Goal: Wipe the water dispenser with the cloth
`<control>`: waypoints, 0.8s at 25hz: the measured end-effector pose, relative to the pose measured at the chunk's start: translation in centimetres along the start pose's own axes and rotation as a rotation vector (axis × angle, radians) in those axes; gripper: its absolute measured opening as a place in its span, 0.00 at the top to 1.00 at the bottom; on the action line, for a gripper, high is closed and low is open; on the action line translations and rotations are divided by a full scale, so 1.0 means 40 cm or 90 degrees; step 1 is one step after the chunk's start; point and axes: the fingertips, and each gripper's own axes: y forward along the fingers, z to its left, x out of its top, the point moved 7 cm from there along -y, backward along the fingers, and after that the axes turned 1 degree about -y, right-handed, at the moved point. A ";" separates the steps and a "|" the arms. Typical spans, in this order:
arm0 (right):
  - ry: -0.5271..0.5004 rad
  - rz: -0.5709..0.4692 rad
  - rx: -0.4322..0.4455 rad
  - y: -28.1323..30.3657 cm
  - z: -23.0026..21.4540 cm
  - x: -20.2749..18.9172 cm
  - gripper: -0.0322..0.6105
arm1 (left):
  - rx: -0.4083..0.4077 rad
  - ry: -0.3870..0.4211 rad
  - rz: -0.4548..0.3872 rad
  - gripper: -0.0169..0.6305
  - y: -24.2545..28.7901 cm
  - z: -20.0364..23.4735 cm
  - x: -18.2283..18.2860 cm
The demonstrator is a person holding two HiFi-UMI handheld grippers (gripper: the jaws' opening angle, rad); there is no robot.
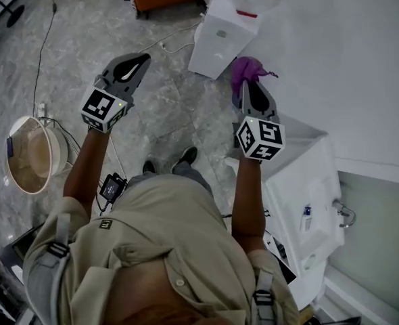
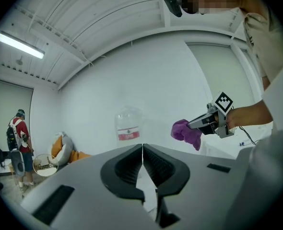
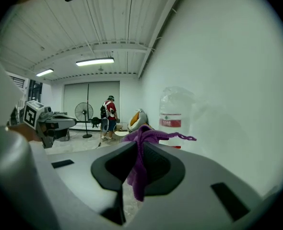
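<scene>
The cloth (image 3: 140,163), purple and bunched, is pinched between the closed jaws of the right claw (image 3: 140,147), spilling out past their tips with a loose thread trailing right; from the head view it pokes out beyond the right claw (image 1: 252,90) as a small wad (image 1: 247,68). Just ahead of that claw and a little left stands the dispenser (image 1: 218,40), white, with its clear bottle (image 3: 174,113) on top; the left gripper view shows the cloth (image 2: 187,132) held in the air to one side of the bottle (image 2: 128,125). Below the right claw is a white unit (image 1: 301,181) against the wall. The left claw (image 1: 135,65) is held well to the left, over the floor, its jaws pressed together on nothing (image 2: 142,150). Behind and left of it a round basket (image 1: 29,156) sits on the floor.
</scene>
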 end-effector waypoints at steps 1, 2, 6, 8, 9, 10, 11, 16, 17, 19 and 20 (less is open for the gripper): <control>0.001 0.001 0.007 0.018 -0.020 0.004 0.86 | 0.008 -0.002 0.001 0.94 0.019 0.001 0.003; 0.001 0.001 0.014 0.036 -0.041 0.008 0.86 | 0.014 -0.003 0.003 0.94 0.039 0.001 0.006; -0.001 0.004 0.034 0.100 -0.129 0.021 0.86 | 0.032 -0.003 0.009 0.94 0.124 -0.010 0.012; -0.001 0.005 0.042 0.124 -0.169 0.025 0.86 | 0.041 -0.004 0.012 0.94 0.160 -0.017 0.015; -0.002 0.006 0.047 0.136 -0.187 0.027 0.86 | 0.046 -0.005 0.013 0.94 0.177 -0.020 0.016; -0.002 0.006 0.051 0.147 -0.205 0.027 0.86 | 0.050 -0.005 0.015 0.94 0.193 -0.023 0.015; -0.002 0.007 0.055 0.158 -0.222 0.027 0.86 | 0.055 -0.006 0.017 0.94 0.208 -0.026 0.014; 0.000 0.014 0.067 0.197 -0.282 0.013 0.86 | 0.069 -0.008 0.028 0.94 0.259 -0.042 0.008; 0.002 0.016 0.068 0.201 -0.289 0.010 0.86 | 0.070 -0.009 0.032 0.94 0.264 -0.044 0.006; 0.007 0.020 0.067 0.208 -0.300 0.001 0.86 | 0.070 -0.011 0.040 0.94 0.276 -0.043 0.000; 0.009 0.022 0.066 0.213 -0.306 -0.004 0.86 | 0.068 -0.012 0.044 0.94 0.284 -0.040 -0.005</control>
